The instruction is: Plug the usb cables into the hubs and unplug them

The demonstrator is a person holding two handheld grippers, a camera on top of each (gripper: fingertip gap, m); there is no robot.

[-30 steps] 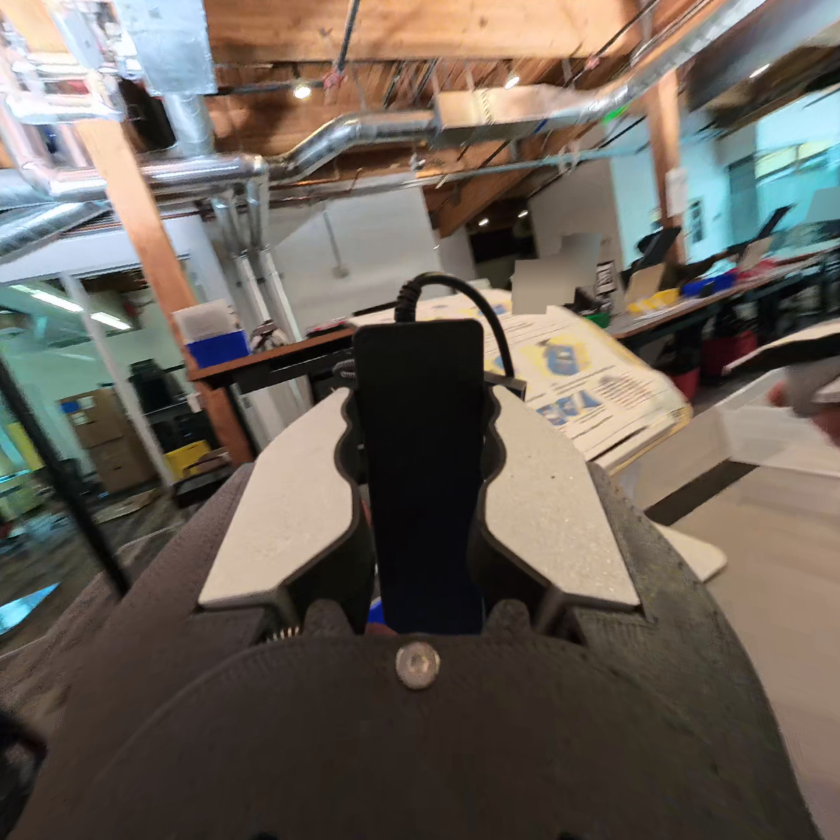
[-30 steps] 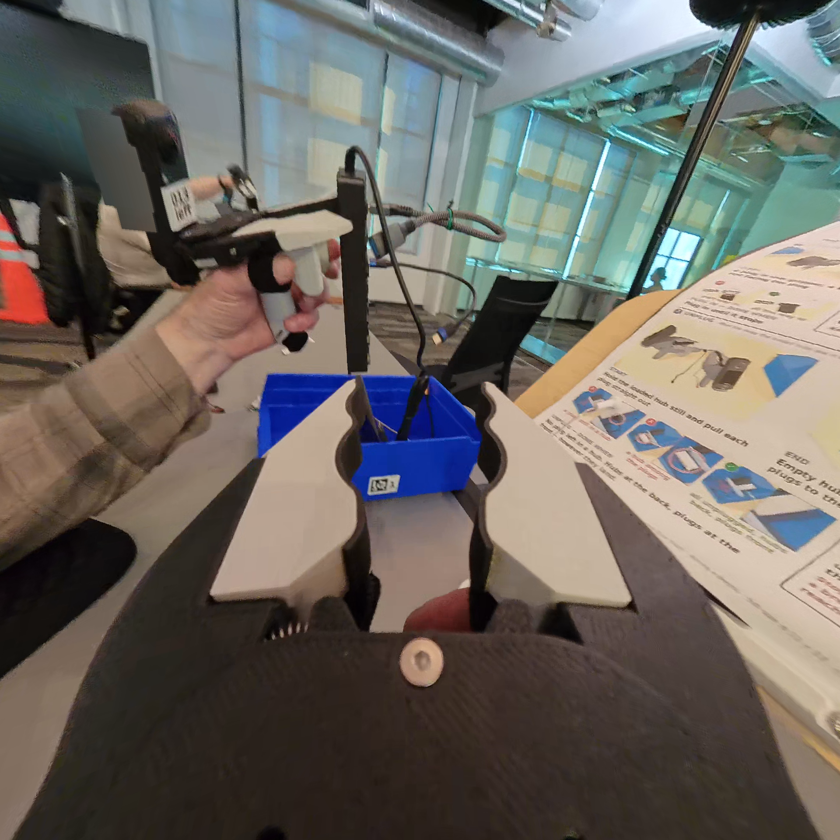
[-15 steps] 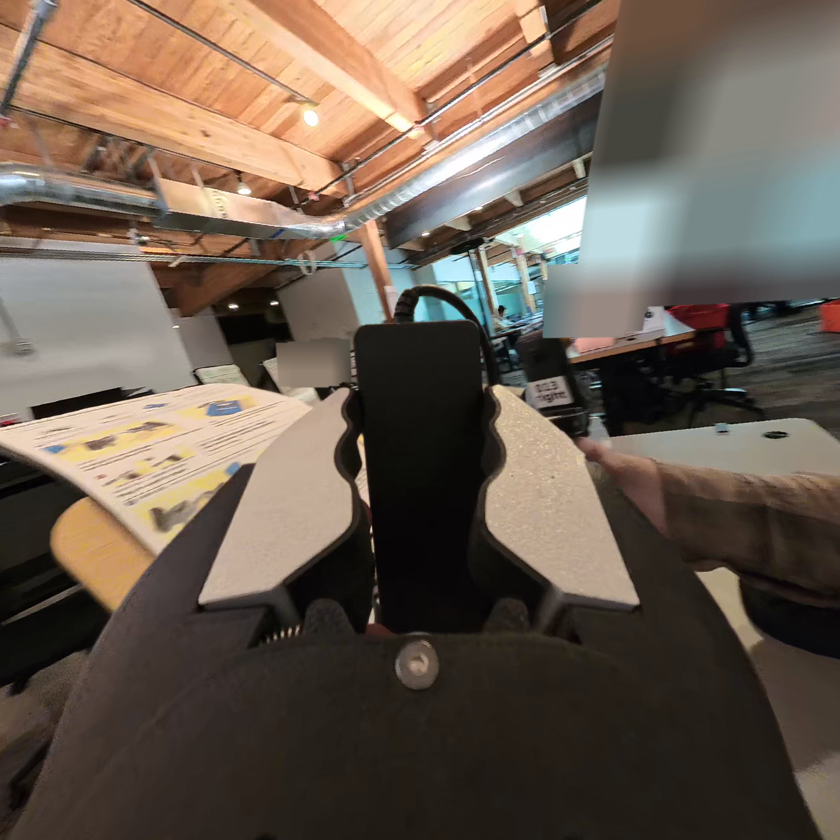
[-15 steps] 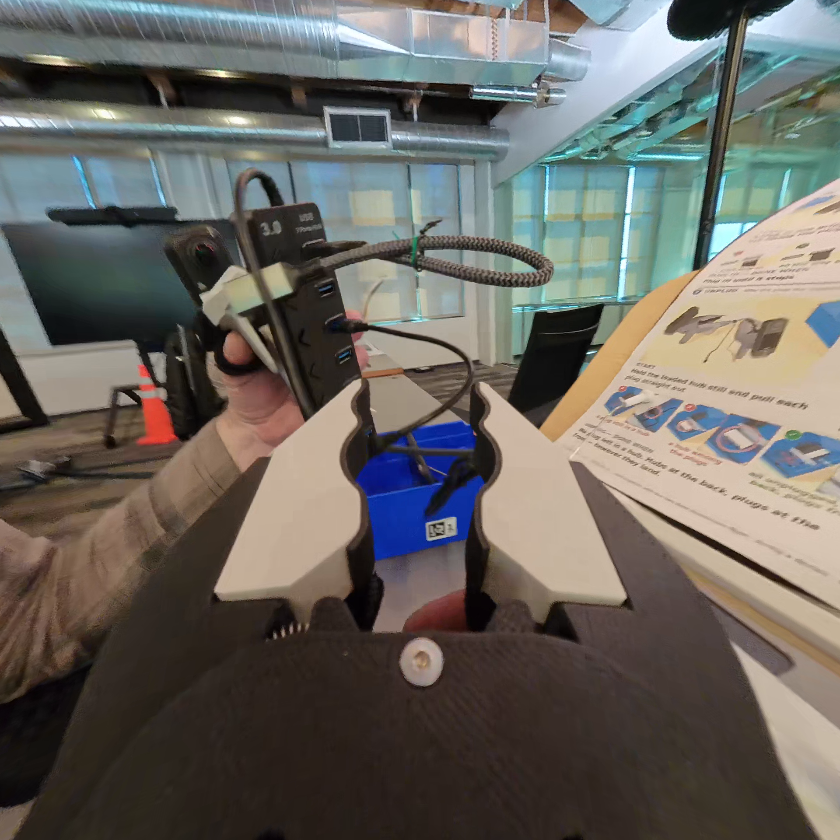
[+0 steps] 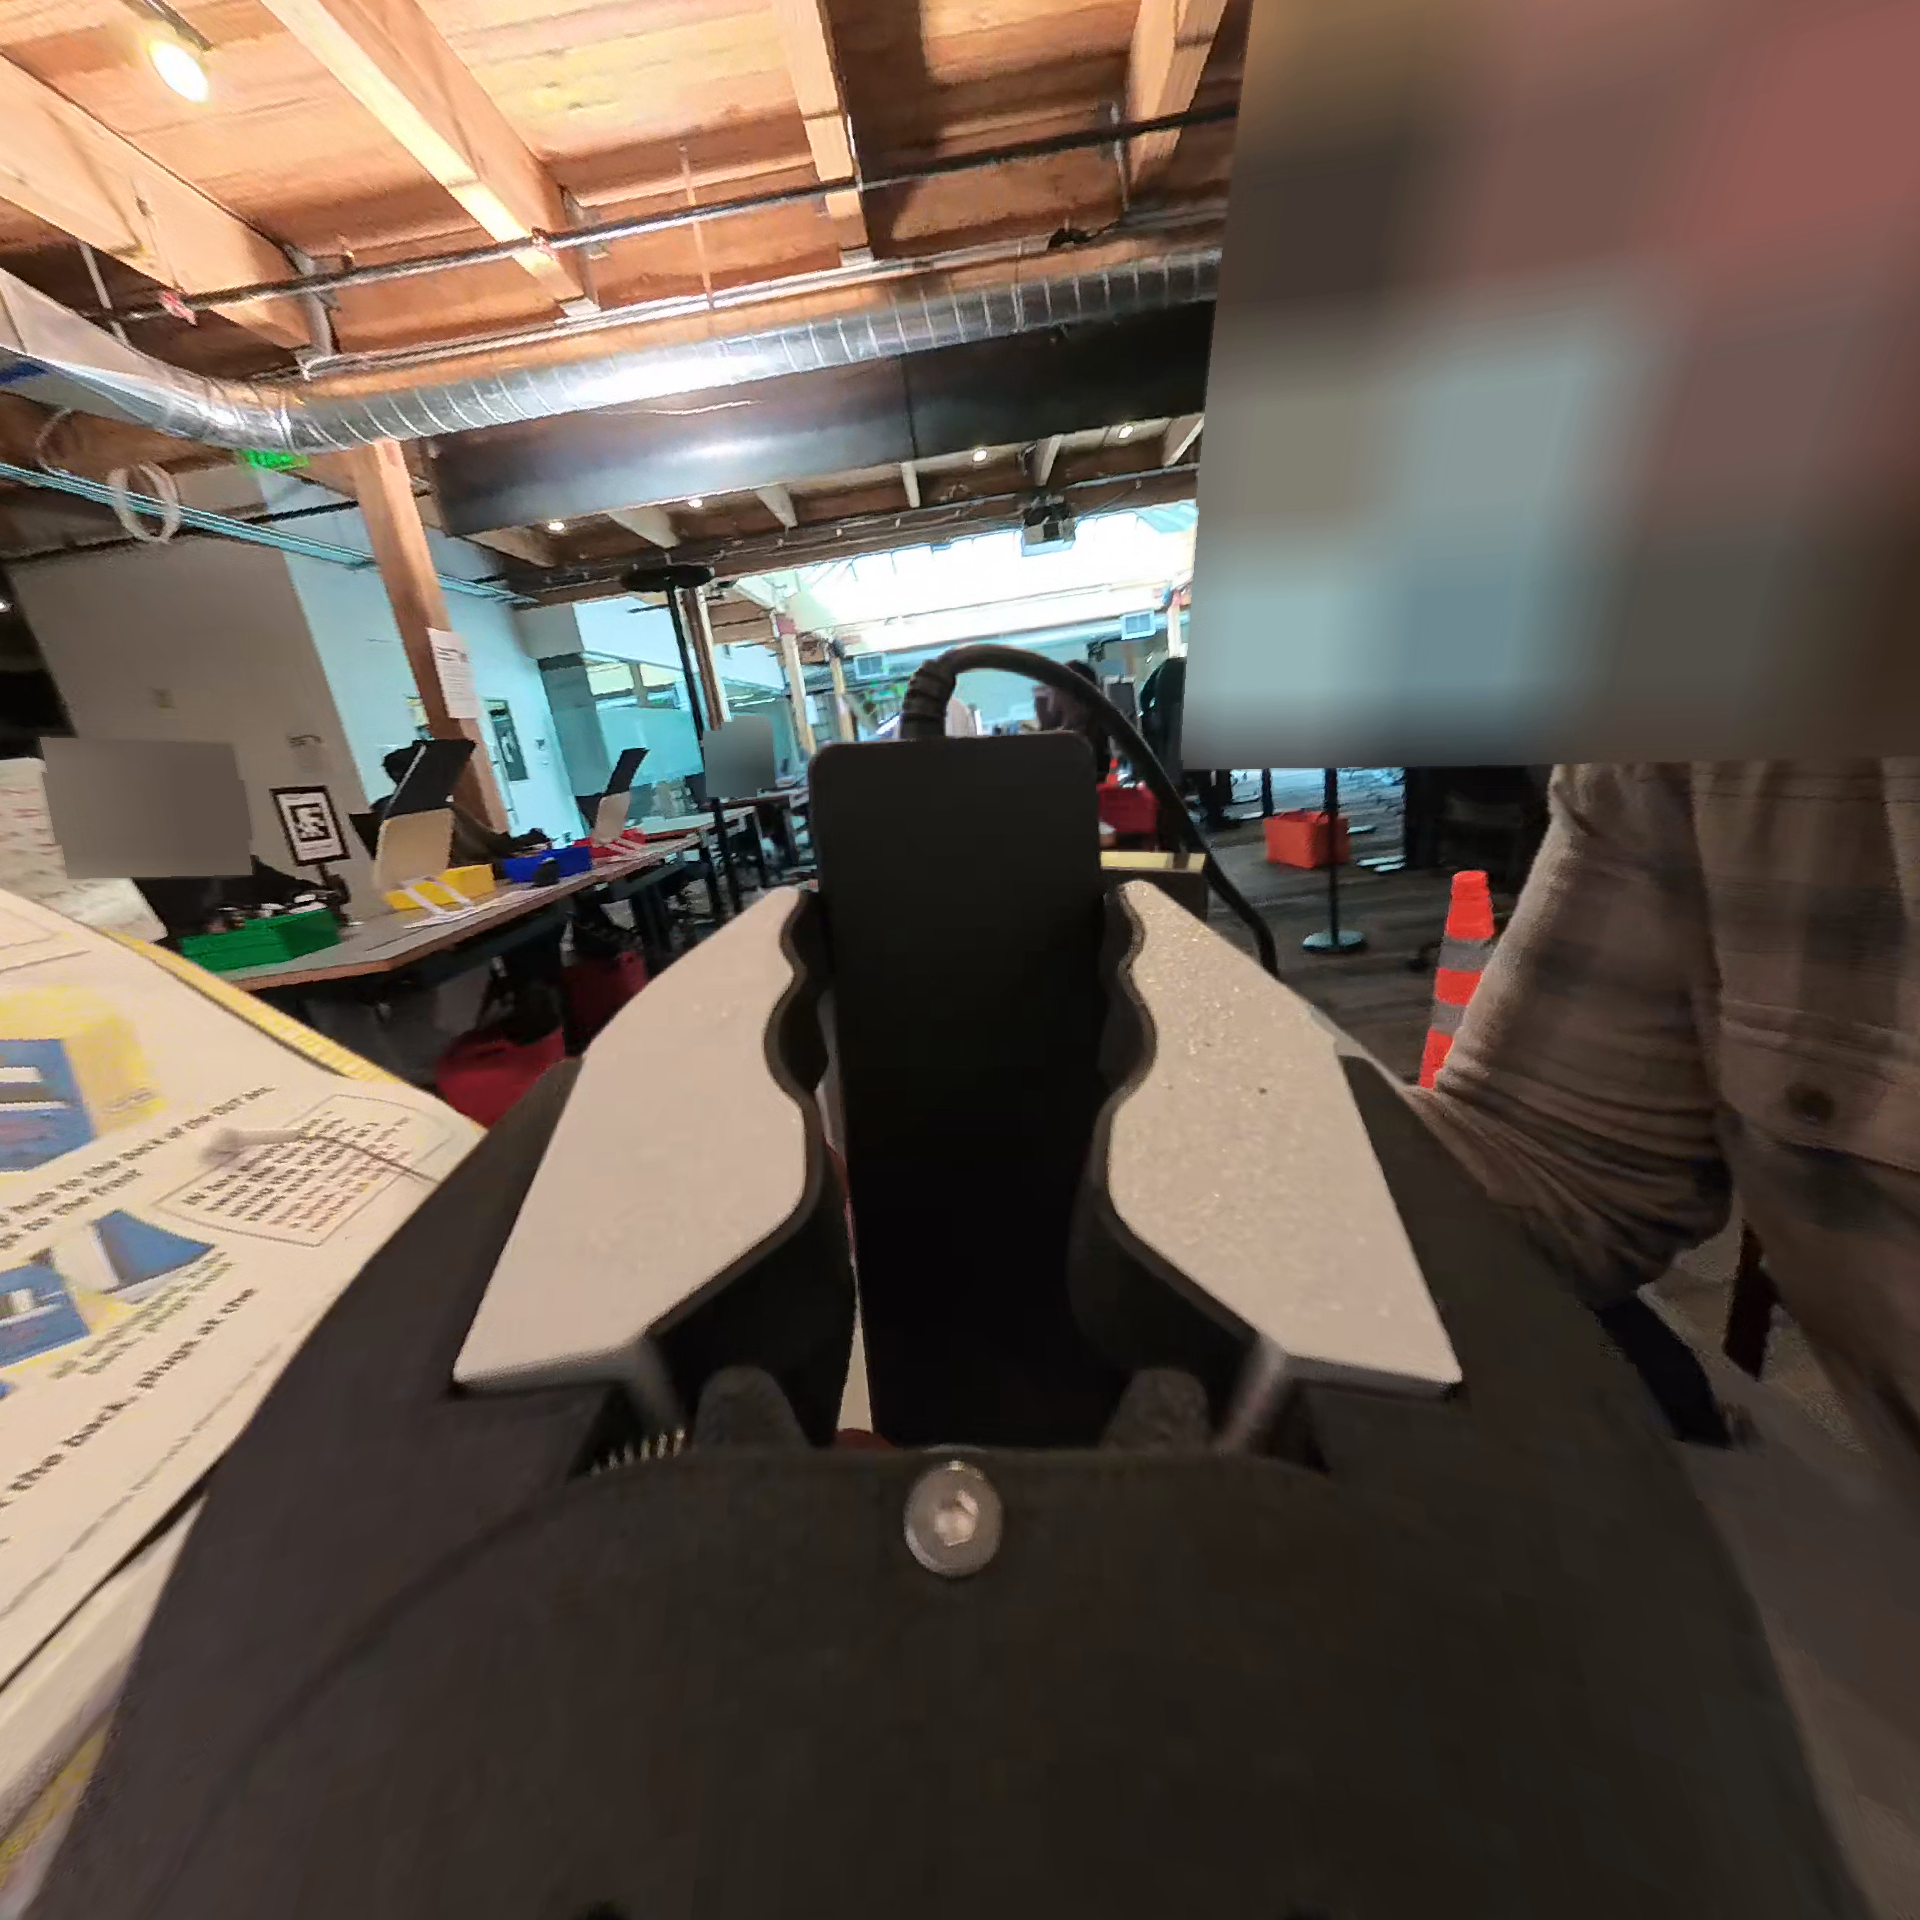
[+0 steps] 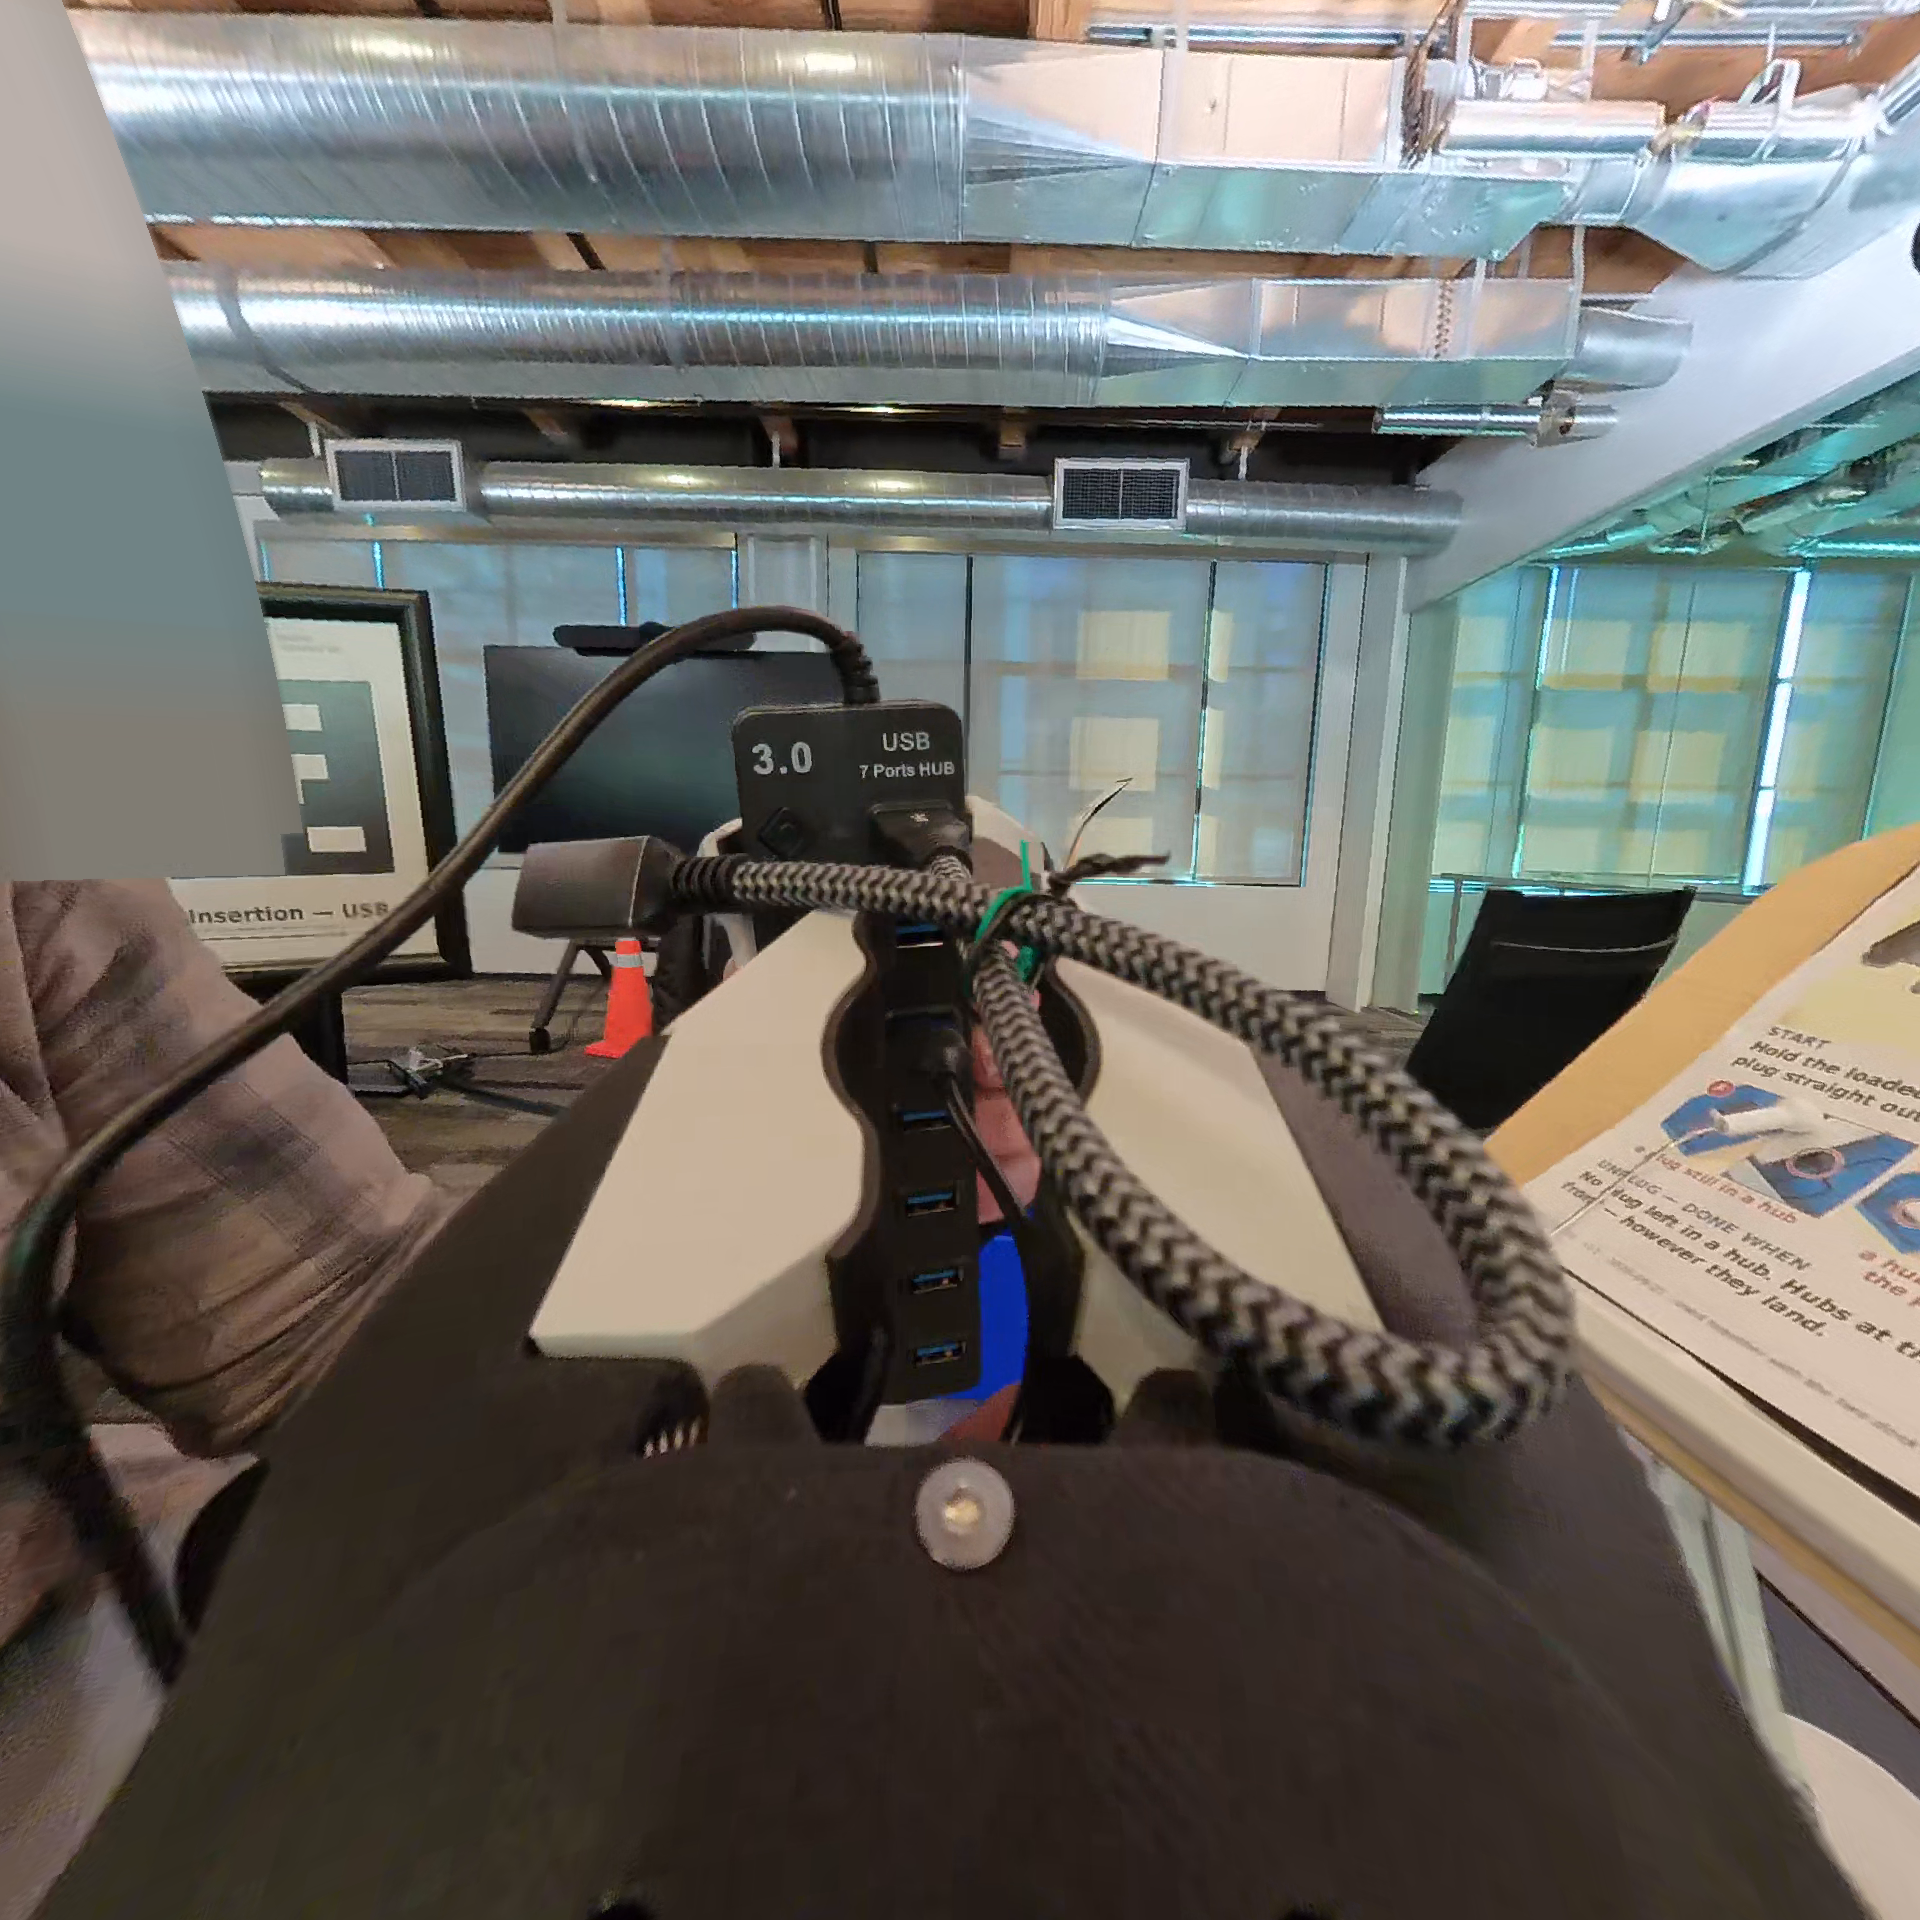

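My left gripper (image 5: 956, 899) is shut on a black USB hub (image 5: 956, 1039), held upright in the air with its plain back towards the camera. In the right wrist view the hub (image 6: 847, 758) shows its port side, standing right in front of my right gripper (image 6: 961, 935), in line with the gap between its jaws. The right gripper is open and grips nothing. A thick braided cable (image 6: 1299, 1060) is plugged into the hub's top port and loops over my right finger. A thin black cable (image 6: 940, 1049) sits in a port lower down. The hub's own black cord (image 6: 520, 790) arcs off to the left.
A printed instruction sheet (image 5: 156, 1195) on a board stands beside the grippers, and shows at the right in the right wrist view (image 6: 1766, 1195). A person's plaid sleeve (image 5: 1662, 1039) is close by. A blue bin (image 6: 1000, 1288) shows through the jaw gap. An orange cone (image 5: 1460, 966) stands on the floor. Left and right tips are no more than a few centimetres apart.
The left gripper has swung round with the hub, turning its port side to the right gripper. The hub has come much closer to the right gripper, and the braided cable now drapes over its finger.
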